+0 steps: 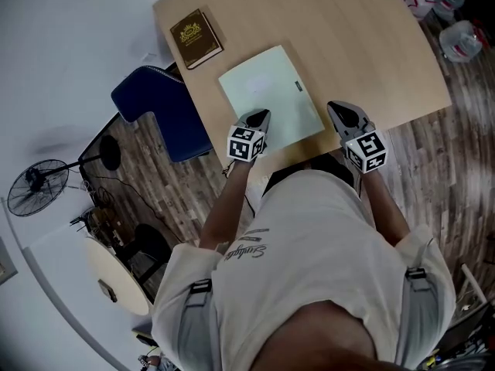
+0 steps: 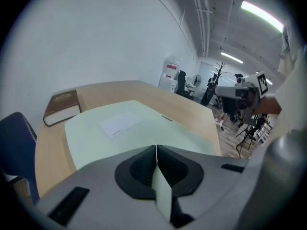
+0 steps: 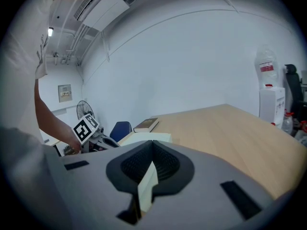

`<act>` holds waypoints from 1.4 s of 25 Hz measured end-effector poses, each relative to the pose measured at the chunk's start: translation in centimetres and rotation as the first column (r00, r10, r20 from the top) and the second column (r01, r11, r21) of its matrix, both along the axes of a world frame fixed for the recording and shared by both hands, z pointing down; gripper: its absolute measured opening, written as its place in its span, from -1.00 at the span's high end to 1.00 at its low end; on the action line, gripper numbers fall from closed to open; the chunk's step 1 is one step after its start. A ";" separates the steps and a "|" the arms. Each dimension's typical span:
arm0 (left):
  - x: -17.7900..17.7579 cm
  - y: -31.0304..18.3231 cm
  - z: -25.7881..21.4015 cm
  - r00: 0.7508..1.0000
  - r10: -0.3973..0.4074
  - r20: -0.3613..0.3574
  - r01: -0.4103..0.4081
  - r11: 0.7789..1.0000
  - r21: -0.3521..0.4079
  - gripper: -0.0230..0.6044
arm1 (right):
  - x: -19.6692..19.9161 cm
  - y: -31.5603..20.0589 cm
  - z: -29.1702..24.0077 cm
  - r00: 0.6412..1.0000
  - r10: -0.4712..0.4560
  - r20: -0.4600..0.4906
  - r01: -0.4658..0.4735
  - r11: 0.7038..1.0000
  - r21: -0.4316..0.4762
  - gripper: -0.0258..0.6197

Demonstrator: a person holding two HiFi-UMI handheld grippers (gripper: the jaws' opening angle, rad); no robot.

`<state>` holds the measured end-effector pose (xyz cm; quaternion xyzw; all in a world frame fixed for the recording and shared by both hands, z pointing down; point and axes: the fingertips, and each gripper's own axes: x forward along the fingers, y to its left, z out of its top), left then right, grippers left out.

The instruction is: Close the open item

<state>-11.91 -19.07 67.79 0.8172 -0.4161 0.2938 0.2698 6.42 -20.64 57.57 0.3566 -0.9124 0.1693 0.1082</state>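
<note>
Your left tool (image 1: 260, 117) has its jaws pressed together on nothing, at the near corner of the pale folder (image 1: 268, 91), which lies flat and closed mid-bench (image 1: 356, 45). Your right tool (image 1: 345, 114), likewise closed and empty, hovers just right of it. A book (image 1: 196, 38) lies at the far-left corner, and a chair (image 1: 155, 107) stands alongside.

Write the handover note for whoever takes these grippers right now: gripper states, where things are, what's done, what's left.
Left gripper: jaws together, nothing held, tips over the near left corner of the pale green folder.
Right gripper: jaws together, empty, near the table edge, just right of the folder and apart from it.
Folder lies flat and closed mid-table; brown book, closed, at the far left corner.
Done: the closing looks complete.
Left: probably only to draw both grippers back.
</note>
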 end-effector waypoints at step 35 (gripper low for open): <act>-10.4 0.9 -24.1 0.937 -0.248 -0.245 0.341 0.800 0.494 0.88 | -14.7 -1.5 -14.7 0.948 -0.318 0.009 0.304 0.913 0.273 0.93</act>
